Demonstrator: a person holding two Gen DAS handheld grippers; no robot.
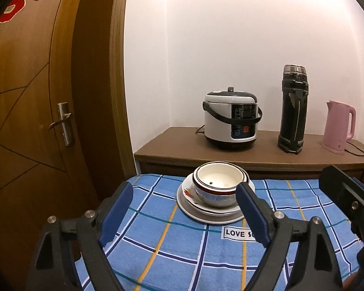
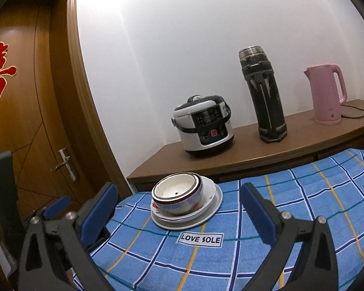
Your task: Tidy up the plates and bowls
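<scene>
Bowls (image 1: pixel 219 185): nested one inside another, round and glossy; the inner one is cream-white with a few dark specks on its floor, the outer rims carry dark and red bands, and the outer wall shows a pale blue-grey print.
Plates (image 1: pixel 206 212): a shallow white stack under the bowls, smooth glazed ware; the upper plate has a red flower-like motif at its left edge. How many plates make up the stack is hard to tell from these angles.
Place of the stack: on the far middle part of the cloth, just behind the printed label, upright and centred on the plates.
Cloth (image 2: pixel 267 262): soft blue towelling with a plaid of white, navy, teal and yellow lines, draped over the surface.
Label (image 2: pixel 201 239): a white patch with black letters reading LOVE SOLE.
Left gripper (image 1: pixel 185 214): black frame with ribbed blue pads, jaws spread wide, nothing between them, held above the near cloth short of the stack.
Right gripper (image 2: pixel 179 213): same build, jaws likewise wide apart and empty, near the stack without touching it.
Sideboard (image 2: pixel 267 152): brown wood, matte top, behind the cloth.
Rice cooker (image 1: pixel 231 121): white and dark plastic, rounded, with a black handle.
Flask (image 1: pixel 293 109): tall, dark, metal-capped cylinder.
Kettle (image 1: pixel 338 127): pink, smooth, corded.
Door (image 1: pixel 31 97): brown wood, metal lever handle, red paper character.
</scene>
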